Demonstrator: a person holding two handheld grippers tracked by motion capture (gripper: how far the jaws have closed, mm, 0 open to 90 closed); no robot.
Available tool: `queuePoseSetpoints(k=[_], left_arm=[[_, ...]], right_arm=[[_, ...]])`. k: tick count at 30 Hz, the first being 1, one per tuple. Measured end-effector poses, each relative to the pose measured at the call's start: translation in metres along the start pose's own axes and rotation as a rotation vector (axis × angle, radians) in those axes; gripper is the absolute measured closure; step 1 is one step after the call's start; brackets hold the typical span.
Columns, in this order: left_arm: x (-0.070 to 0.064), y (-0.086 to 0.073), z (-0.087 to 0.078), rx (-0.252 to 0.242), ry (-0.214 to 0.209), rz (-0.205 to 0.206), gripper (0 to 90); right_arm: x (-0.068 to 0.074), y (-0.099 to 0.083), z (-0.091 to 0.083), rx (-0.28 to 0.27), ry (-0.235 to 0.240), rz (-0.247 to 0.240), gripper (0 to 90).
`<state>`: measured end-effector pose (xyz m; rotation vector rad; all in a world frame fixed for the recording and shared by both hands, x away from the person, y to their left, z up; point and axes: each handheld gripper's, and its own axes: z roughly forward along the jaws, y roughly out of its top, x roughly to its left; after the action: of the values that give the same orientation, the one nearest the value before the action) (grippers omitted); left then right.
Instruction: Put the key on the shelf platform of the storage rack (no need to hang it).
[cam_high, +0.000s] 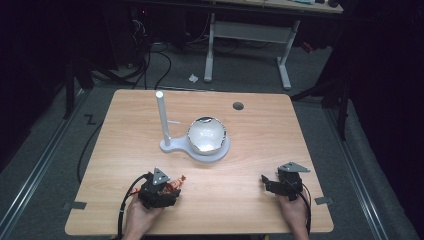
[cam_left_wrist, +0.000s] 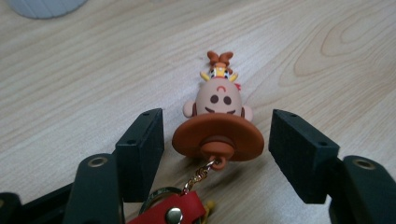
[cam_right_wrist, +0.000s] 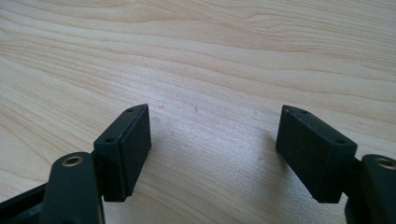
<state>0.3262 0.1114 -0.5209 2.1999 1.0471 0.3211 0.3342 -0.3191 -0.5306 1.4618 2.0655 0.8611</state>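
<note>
With the left gripper (cam_left_wrist: 217, 154) spread wide around the cartoon figure keychain (cam_left_wrist: 217, 121) lying flat on the bench (cam_high: 260, 150), its jaws could close on the round brown hat brim and squeeze it out sideways

1. We note a cartoon figure keychain (cam_left_wrist: 218, 122): peach face, wide orange-brown hat, gold chain, red strap (cam_left_wrist: 173, 212).
2. It lies flat on the wooden table's near-left area, hat toward the camera in the left gripper view.
</note>
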Motion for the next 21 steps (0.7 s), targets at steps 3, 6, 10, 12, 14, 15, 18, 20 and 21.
queuePoseSetpoints(k=[3, 6, 10, 12, 14, 15, 18, 20, 21], left_arm=[[-0.0003, -0.0012, 0.0009, 0.006, 0.0, 0.009, 36.9], [0.0002, -0.0021, 0.0009, -0.004, 0.002, 0.003, 37.9], [-0.0034, -0.0034, -0.0001, 0.003, 0.032, 0.029, 41.0], [-0.0043, -0.0025, -0.0012, 0.014, 0.03, 0.034, 47.7], [-0.0039, -0.0015, -0.0015, 0.019, 0.033, 0.036, 49.8], [-0.0039, -0.0015, -0.0015, 0.019, 0.033, 0.036, 50.1], [-0.0046, -0.0023, -0.0017, 0.014, 0.036, 0.035, 50.6], [-0.006, -0.002, -0.0036, -0.002, 0.037, 0.046, 50.8], [-0.006, -0.002, -0.0036, -0.002, 0.037, 0.046, 50.9]], right_arm=[[0.0, 0.0, 0.0, 0.0, 0.0, 0.0, 26.7], [0.0, 0.0, 0.0, 0.0, 0.0, 0.0, 26.8], [0.0, 0.0, 0.0, 0.0, 0.0, 0.0, 26.8], [0.0, 0.0, -0.0001, 0.0, 0.0, 0.0, 26.8], [0.0001, -0.0001, -0.0001, 0.0, 0.0, 0.0, 26.7], [0.0, -0.0001, -0.0001, 0.0, 0.0, -0.001, 26.8], [0.0, -0.0001, -0.0001, 0.0, 0.0, -0.001, 26.7], [0.0001, -0.0001, -0.0001, 0.0, 0.0, 0.0, 26.7], [0.0, -0.0001, 0.0, 0.0, 0.0, -0.001, 26.7]])
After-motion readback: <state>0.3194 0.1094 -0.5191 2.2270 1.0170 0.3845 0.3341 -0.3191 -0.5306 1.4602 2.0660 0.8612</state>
